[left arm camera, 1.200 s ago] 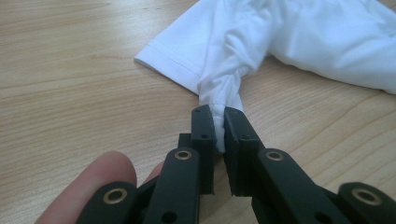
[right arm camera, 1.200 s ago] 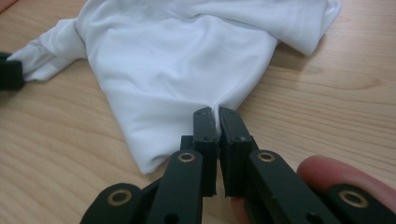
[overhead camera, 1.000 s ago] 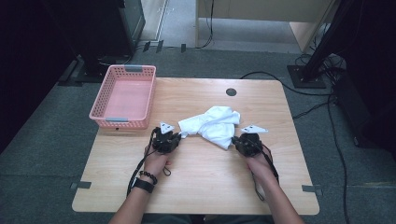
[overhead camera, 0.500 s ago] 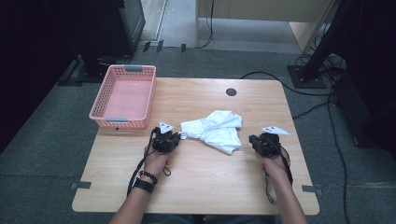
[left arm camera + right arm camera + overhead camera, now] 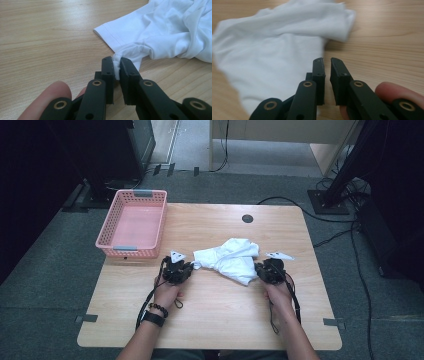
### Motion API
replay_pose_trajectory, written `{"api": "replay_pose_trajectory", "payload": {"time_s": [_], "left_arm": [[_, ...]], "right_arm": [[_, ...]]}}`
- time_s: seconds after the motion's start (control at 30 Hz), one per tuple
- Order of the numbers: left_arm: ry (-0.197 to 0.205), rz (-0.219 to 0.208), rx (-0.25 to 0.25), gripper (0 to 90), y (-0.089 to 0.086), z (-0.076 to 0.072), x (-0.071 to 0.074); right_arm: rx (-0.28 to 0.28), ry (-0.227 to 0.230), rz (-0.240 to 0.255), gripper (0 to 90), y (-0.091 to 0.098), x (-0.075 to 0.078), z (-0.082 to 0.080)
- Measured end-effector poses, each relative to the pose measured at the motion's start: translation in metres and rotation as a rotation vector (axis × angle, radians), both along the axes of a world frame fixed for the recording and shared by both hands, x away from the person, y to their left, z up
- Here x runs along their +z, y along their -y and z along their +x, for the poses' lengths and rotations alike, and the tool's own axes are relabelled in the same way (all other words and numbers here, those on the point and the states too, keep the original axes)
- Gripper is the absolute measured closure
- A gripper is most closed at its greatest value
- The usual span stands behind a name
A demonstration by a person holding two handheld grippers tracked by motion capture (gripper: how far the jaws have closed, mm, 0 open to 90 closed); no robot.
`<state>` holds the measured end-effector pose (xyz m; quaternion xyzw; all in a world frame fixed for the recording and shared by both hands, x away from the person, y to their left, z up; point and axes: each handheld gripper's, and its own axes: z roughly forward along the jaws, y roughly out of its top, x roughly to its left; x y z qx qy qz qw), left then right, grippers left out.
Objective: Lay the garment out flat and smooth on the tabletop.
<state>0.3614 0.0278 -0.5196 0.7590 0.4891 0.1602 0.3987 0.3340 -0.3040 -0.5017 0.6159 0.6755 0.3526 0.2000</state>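
Note:
A crumpled white cloth [image 5: 230, 260] lies in the middle of the wooden table [image 5: 225, 320]. My left gripper [image 5: 191, 267] sits at its left end. In the left gripper view, that gripper [image 5: 117, 65] is shut on a bunched corner of the cloth [image 5: 162, 32], beside a hemmed edge. My right gripper [image 5: 259, 269] is at the cloth's right edge. Its jaws have just been opening. In the right gripper view, the gripper [image 5: 327, 63] shows a narrow gap with nothing in it, next to the edge of the cloth [image 5: 274, 50].
A pink plastic basket [image 5: 107, 237] stands at the table's far left corner with nothing in it. A dark round cable hole [image 5: 247, 218] is near the far edge. Cables run over the floor beyond and to the right.
The right gripper let go of the cloth, swung out to the right, then came back to the cloth's right edge. The cloth slackened. The left gripper kept its hold and stayed put.

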Motion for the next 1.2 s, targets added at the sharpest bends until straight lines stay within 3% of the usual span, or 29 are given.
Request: {"api": "replay_pose_trajectory", "payload": {"time_s": [0.07, 0.17, 0.23, 0.4, 0.53, 0.6, 0.63, 0.7, 0.77, 0.83, 1.07, 1.2], "left_arm": [[0.002, 0.004, -0.005, 83.2, 0.000, 0.000, 0.000], [0.002, 0.002, -0.005, 82.7, 0.001, 0.000, 0.000], [0.002, 0.002, -0.007, 82.2, 0.000, 0.000, 0.000], [0.002, -0.001, -0.013, 80.6, 0.000, 0.000, 0.000], [0.002, -0.001, -0.014, 80.6, 0.000, 0.000, 0.000], [0.002, 0.002, -0.015, 80.5, 0.000, 0.000, 0.000], [0.002, 0.001, -0.017, 80.5, 0.001, 0.000, 0.000], [0.005, 0.003, -0.022, 78.1, 0.001, 0.000, 0.000], [0.004, 0.001, -0.022, 78.1, 0.001, 0.000, 0.000], [0.003, -0.002, -0.019, 78.2, 0.000, 0.000, 0.000], [0.003, 0.007, -0.004, 81.7, 0.001, 0.001, 0.000], [0.001, 0.004, -0.001, 82.7, 0.001, 0.001, 0.000]], "right_arm": [[-0.030, 0.030, 0.005, 73.3, -0.001, 0.007, -0.001], [0.040, 0.055, 0.028, 64.2, -0.021, 0.020, 0.001], [0.082, 0.042, 0.062, 62.0, -0.036, 0.024, 0.007], [0.089, -0.011, 0.149, 56.9, -0.068, 0.025, 0.026], [0.051, -0.070, 0.187, 48.5, -0.085, 0.018, 0.037], [0.007, -0.083, 0.180, 41.0, -0.092, 0.013, 0.042], [-0.014, -0.083, 0.172, 41.9, -0.094, 0.010, 0.044], [-0.056, -0.083, 0.140, 61.7, -0.096, 0.004, 0.047], [-0.044, -0.080, 0.115, 78.6, -0.096, 0.001, 0.047], [-0.036, -0.065, 0.099, 87.7, -0.093, 0.002, 0.044], [0.009, 0.032, 0.065, 90.0, -0.061, 0.022, 0.018], [-0.007, 0.060, 0.046, 90.0, -0.032, 0.030, 0.003]]}}
